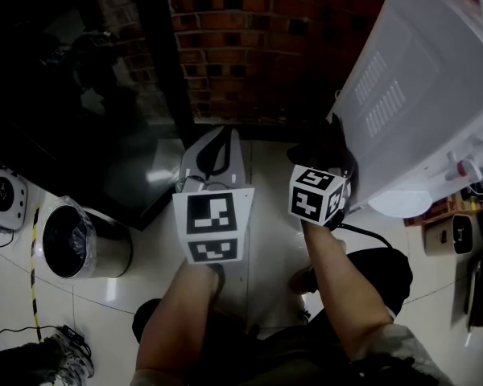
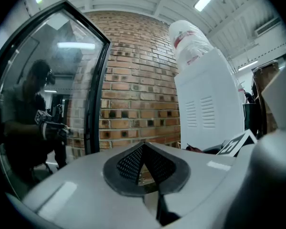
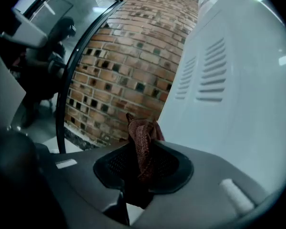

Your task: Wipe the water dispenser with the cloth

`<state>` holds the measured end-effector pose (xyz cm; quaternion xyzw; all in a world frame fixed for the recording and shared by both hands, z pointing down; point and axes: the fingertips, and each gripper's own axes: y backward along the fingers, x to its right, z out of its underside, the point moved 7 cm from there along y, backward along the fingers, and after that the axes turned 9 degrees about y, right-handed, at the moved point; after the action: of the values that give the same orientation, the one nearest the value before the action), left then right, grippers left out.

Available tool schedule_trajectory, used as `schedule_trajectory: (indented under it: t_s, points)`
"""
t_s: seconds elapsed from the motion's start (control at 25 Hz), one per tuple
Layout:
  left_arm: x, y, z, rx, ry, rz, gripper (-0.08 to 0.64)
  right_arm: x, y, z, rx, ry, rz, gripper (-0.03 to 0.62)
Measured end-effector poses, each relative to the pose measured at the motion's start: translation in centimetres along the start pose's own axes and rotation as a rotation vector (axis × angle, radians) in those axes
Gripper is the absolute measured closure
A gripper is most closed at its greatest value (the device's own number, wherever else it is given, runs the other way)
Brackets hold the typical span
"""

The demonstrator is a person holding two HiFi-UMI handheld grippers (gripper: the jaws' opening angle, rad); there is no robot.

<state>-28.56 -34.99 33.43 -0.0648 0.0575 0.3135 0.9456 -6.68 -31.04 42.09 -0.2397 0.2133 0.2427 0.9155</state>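
From the head view, the left gripper [image 1: 215,153] and right gripper [image 1: 320,147] sit near the white water dispenser [image 1: 419,87]; the left gripper view shows tongs closed and empty, while the right gripper view shows tongs pinching the red cloth [image 3: 143,147], ready for wiping.

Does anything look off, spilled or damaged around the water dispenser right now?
Nothing stands out. The water dispenser stands upright by the brick wall with no visible damage. The floor tiles beside it show no puddle, and the reddish cloth is pinched between the fingers of the right gripper.
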Motion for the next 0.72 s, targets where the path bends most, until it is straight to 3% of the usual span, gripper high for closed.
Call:
schedule_trajectory:
  t_s: [0.32,0.72]
  points:
    - [-0.3,-0.2,1.7,-0.054,-0.007,-0.015,0.560,-6.4,-5.1,8.8,-0.208,0.159,-0.088,0.492]
    - [0.2,-1.5,3.9,-0.127,-0.012,0.004,0.560,-11.1,-8.8,16.5,-0.401,0.120,-0.180,0.492]
